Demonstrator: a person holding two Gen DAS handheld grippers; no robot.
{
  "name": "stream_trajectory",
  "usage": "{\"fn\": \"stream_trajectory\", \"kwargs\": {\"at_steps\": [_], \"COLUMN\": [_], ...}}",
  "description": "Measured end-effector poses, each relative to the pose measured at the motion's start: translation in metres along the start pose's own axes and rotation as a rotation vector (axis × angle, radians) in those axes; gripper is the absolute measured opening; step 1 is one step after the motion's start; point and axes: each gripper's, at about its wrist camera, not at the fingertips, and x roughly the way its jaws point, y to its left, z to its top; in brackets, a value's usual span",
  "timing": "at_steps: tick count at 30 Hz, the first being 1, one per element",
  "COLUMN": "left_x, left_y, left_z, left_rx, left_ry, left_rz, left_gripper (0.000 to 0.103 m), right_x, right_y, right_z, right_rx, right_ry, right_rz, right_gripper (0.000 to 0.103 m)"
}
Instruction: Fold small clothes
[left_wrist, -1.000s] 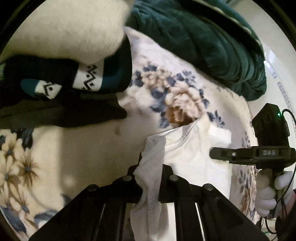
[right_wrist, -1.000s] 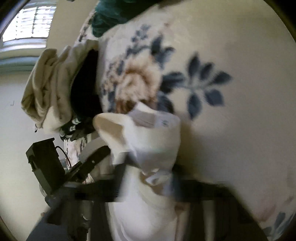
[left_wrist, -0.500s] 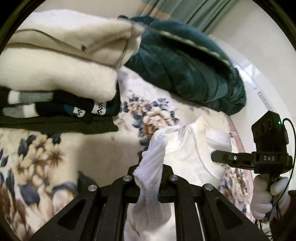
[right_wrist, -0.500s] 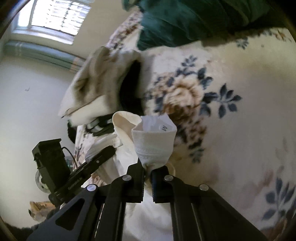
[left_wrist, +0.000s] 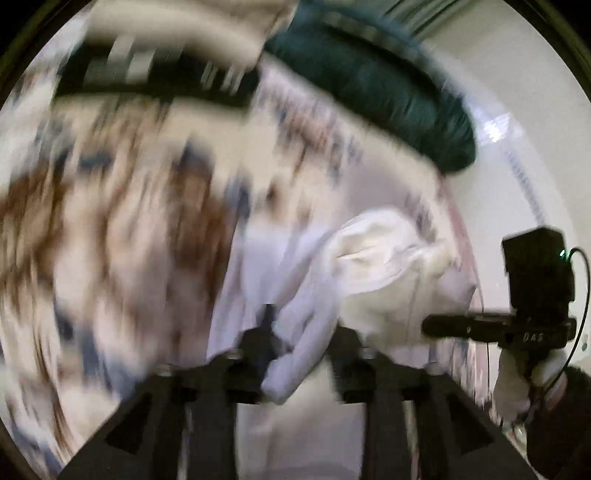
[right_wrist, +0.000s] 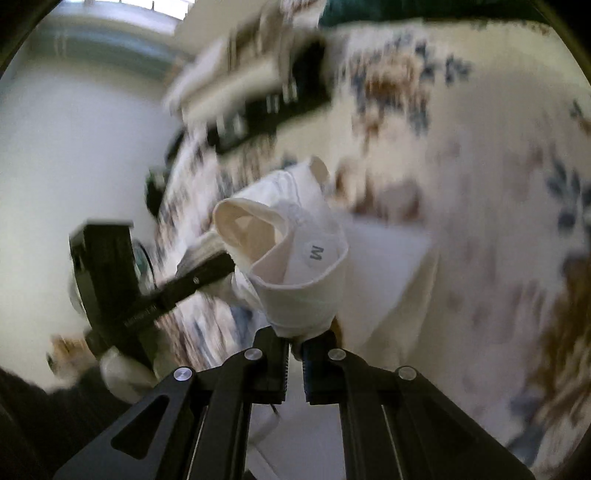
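Observation:
A small white garment (left_wrist: 373, 273) with an "M" size tag (right_wrist: 314, 254) hangs between both grippers above the floral bedspread (left_wrist: 140, 206). My left gripper (left_wrist: 301, 354) is shut on one bunched edge of it. My right gripper (right_wrist: 294, 347) is shut on the waistband edge, which stands up as an open loop. The right gripper also shows in the left wrist view (left_wrist: 432, 326) at the far right, and the left gripper shows in the right wrist view (right_wrist: 221, 264) at the left. Both views are blurred by motion.
A stack of folded clothes, cream over black patterned ones (left_wrist: 155, 74), lies at the back of the bed; it also shows in the right wrist view (right_wrist: 251, 81). A dark green blanket (left_wrist: 373, 88) is heaped behind. A pale wall (right_wrist: 74, 147) borders the bed.
Both grippers have swung fast with the white garment held between them; the views now look further along the bed and the stack of clothes has slid toward the top of each view.

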Motion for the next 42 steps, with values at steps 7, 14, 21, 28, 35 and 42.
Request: {"fn": "stream_trajectory", "kwargs": {"at_steps": [7, 14, 21, 28, 35, 42], "left_x": [-0.027, -0.057, -0.009, 0.046, -0.027, -0.014], "left_y": [0.036, 0.036, 0.0, 0.019, 0.03, 0.033], "left_z": [-0.067, -0.032, 0.016, -0.021, -0.058, -0.167], "left_rx": [-0.151, -0.238, -0.087, 0.018, -0.042, -0.073], "left_ry": [0.138, 0.009, 0.017, 0.223, 0.169, 0.369], "left_rz": [0.06, 0.065, 0.04, 0.151, 0.077, 0.18], "left_gripper": [0.034, 0.035, 0.035, 0.035, 0.039, 0.039], "right_x": [0.007, -0.038, 0.001, 0.068, -0.009, -0.009], "right_y": [0.003, -0.018, 0.002, 0.019, 0.028, 0.026], "right_z": [-0.05, -0.051, -0.027, -0.063, -0.109, -0.205], "right_rx": [-0.066, 0.088, 0.205, 0.189, 0.392, 0.483], "right_ry": [0.152, -0.024, -0.159, 0.003, -0.149, -0.039], "right_rz": [0.021, 0.165, -0.075, -0.405, -0.243, -0.248], "right_gripper": [0.053, 0.06, 0.06, 0.059, 0.059, 0.06]}}
